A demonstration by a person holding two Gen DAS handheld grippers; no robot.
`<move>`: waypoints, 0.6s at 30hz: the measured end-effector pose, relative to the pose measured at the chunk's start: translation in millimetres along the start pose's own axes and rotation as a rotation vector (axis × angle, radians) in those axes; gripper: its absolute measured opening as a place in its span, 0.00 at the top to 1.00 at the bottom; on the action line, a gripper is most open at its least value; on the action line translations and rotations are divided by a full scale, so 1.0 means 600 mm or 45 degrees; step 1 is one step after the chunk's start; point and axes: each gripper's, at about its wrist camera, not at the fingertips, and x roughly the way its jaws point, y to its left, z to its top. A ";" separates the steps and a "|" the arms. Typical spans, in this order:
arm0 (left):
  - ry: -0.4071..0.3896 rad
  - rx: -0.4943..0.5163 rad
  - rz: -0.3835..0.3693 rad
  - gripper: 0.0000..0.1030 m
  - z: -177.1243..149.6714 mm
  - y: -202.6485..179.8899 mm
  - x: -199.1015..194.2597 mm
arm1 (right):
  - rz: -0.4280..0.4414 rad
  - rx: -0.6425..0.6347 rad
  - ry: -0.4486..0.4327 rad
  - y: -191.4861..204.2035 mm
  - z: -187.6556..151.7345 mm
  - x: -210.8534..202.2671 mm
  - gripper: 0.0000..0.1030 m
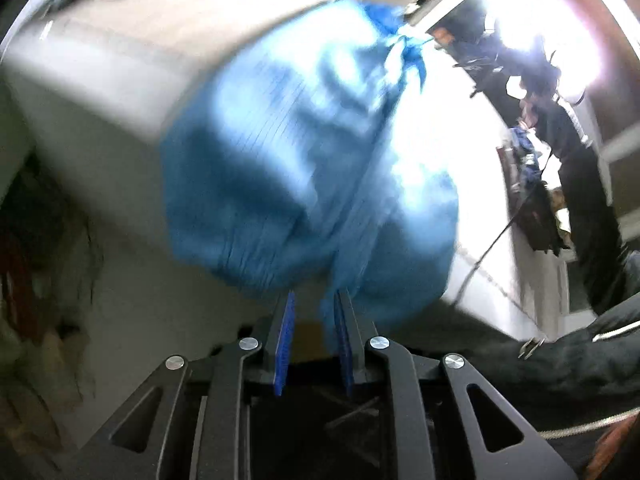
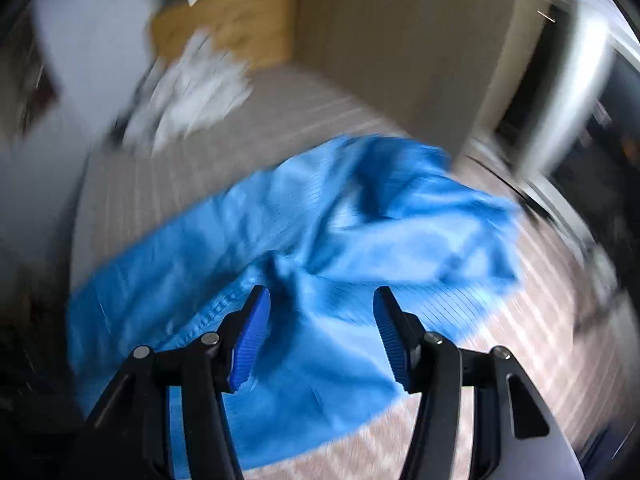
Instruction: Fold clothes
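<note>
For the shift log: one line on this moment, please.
left gripper: shut on blue garment | right gripper: open above it | garment: crumpled, unfolded | frames: blurred

The left hand-held gripper (image 1: pixel 314 300) points down at a blue garment (image 1: pixel 304 160) that hangs bunched and blurred in front of it. Its two blue-padded fingers (image 1: pixel 285 340) stand close together, with a narrow gap showing between them; a fold of the blue cloth runs down along the inner face of the right-hand pad, though the blur hides whether the pads really pinch it. Behind the cloth spreads a pale striped bed (image 1: pixel 100 92). To the right, bright light washes out the background, where dark clothes (image 1: pixel 560 152) hang in a cluttered row.
</note>
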 end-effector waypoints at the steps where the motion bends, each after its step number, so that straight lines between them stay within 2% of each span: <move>1: -0.022 0.046 -0.014 0.83 0.018 -0.010 -0.004 | 0.012 0.105 -0.027 -0.029 -0.008 -0.012 0.57; 3: -0.038 0.151 -0.039 0.83 0.059 -0.036 0.002 | -0.016 0.280 -0.035 -0.084 -0.029 -0.014 0.63; 7: -0.062 0.352 -0.103 0.83 0.155 -0.104 0.038 | -0.045 0.508 -0.015 -0.162 -0.062 0.019 0.63; 10: -0.079 0.496 -0.130 0.83 0.251 -0.180 0.099 | -0.035 0.568 -0.024 -0.199 -0.064 0.051 0.63; 14: -0.091 0.664 -0.111 0.83 0.354 -0.256 0.186 | 0.025 0.634 -0.037 -0.237 -0.048 0.100 0.62; 18: -0.080 0.738 -0.076 0.82 0.416 -0.280 0.259 | 0.076 0.603 -0.034 -0.252 -0.028 0.142 0.54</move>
